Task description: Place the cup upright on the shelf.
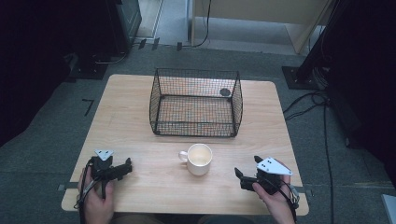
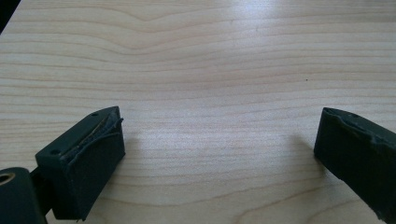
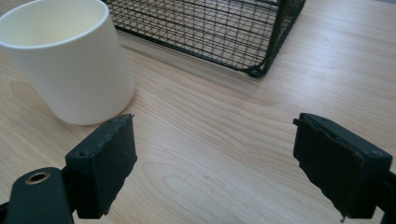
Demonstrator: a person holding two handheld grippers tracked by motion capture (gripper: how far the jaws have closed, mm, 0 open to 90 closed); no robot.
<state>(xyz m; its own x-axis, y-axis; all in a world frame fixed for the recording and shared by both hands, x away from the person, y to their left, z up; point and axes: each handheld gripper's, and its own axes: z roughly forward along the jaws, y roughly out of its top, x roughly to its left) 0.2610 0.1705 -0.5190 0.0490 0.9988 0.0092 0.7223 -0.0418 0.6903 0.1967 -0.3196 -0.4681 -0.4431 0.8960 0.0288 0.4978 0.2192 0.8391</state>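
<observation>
The right gripper sits near the table's near right corner, held in the person's right hand. Its jaws stand wide apart with nothing between them, and they point left toward the middle of the table. In the right gripper view the same spread shows, with bare wood between the two black pads. The left gripper lies at the near left of the table in the person's left hand. Its jaws are also released and gape over bare wood in the left gripper view.

Between the two grippers, a little farther out, a white mug stands upright on the wooden table, apart from both. Its handle points left and it looks empty. In the right gripper view the mug stands just beyond the left-hand jaw, not touching it.

Beyond the mug, at the table's far middle, stands a black wire basket, open at the top. A small dark round thing lies in its far right corner.
</observation>
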